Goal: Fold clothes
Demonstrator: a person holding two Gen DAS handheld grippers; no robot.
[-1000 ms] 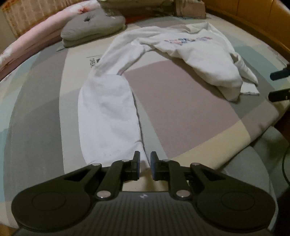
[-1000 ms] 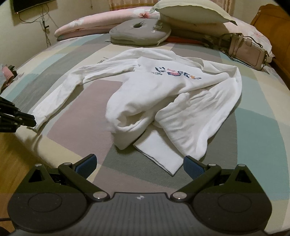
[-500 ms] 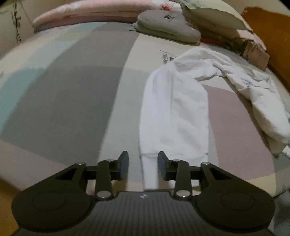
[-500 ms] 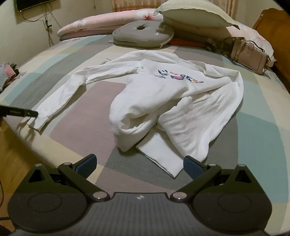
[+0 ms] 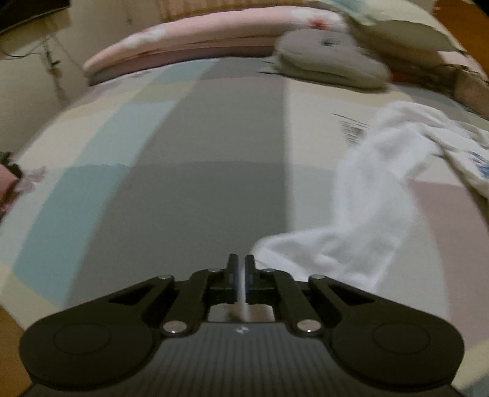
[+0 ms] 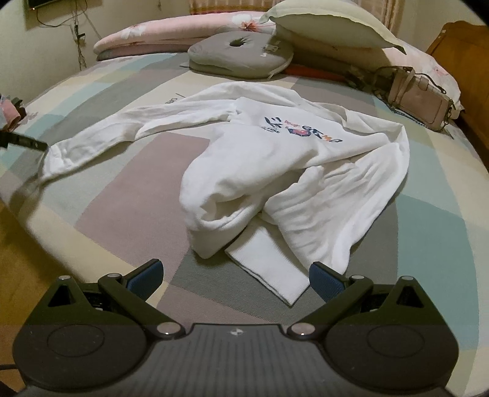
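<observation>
Your left gripper point(image 5: 241, 265) is clenched on the cuff of the sweatshirt's sleeve point(image 5: 360, 220): a thin strip of white fabric runs between its two nearly closed fingers, and the sleeve trails away from them to the right across the bedspread point(image 5: 195, 189). This view is blurred, so finer detail of the grip is hard to read. Your right gripper point(image 6: 233, 276) is released, its blue-padded fingers point(image 6: 146, 273) spread wide and apart from the cloth, hovering above the bed's near edge, with the other cuff point(image 6: 269, 271) lying on the cover between and just beyond them. The white sweatshirt point(image 6: 275, 158) lies in the middle of the bed, printed side up, its lower body bunched into a loose hump and one sleeve folded over towards your right gripper. The other sleeve stretches out to the left, where your left gripper's fingers show at its end at that view's left edge. Behind the sweatshirt, a grey cushion point(image 6: 238, 58) and pillows point(image 6: 330, 27) sit at the head of the bed, and a beige handbag point(image 6: 418, 97) rests at the far right.
</observation>
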